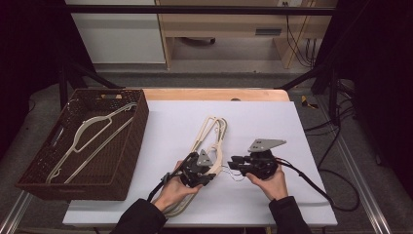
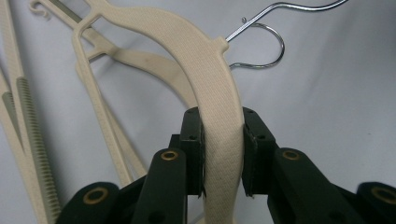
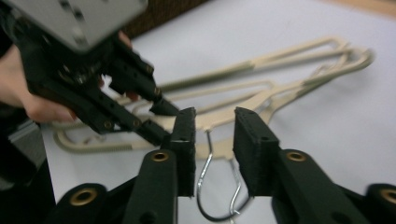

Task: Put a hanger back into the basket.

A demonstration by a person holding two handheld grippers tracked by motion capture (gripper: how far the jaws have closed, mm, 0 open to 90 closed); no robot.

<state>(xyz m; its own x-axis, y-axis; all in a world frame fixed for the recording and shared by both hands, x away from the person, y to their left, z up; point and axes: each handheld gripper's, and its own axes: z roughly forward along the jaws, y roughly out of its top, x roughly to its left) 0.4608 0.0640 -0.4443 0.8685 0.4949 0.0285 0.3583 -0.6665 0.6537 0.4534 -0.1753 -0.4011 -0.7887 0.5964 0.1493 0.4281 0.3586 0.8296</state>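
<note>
Between our left gripper's [image 2: 223, 154] black fingers [image 2: 192, 149] we see a cream hanger [image 2: 212, 93] with a fine woven texture and a silver wire hook [image 2: 261, 32]. Past our right gripper's [image 3: 214, 154] black fingers [image 3: 187, 149] lie more cream hangers [image 3: 289, 74] on white table [image 3: 327, 130]. Far left of them, a dark brown woven basket [image 1: 127, 161] holds pale hangers [image 1: 87, 141].

**Items Apart from the Work**

A dark brown woven rectangular basket [image 1: 134, 141] is seen at nine o'clock on the white tabletop [image 1: 272, 122]. A cream plastic hanger [image 1: 90, 139] is laid inside it. A pale wooden cabinet [image 1: 219, 29] is placed at twelve o'clock.
</note>
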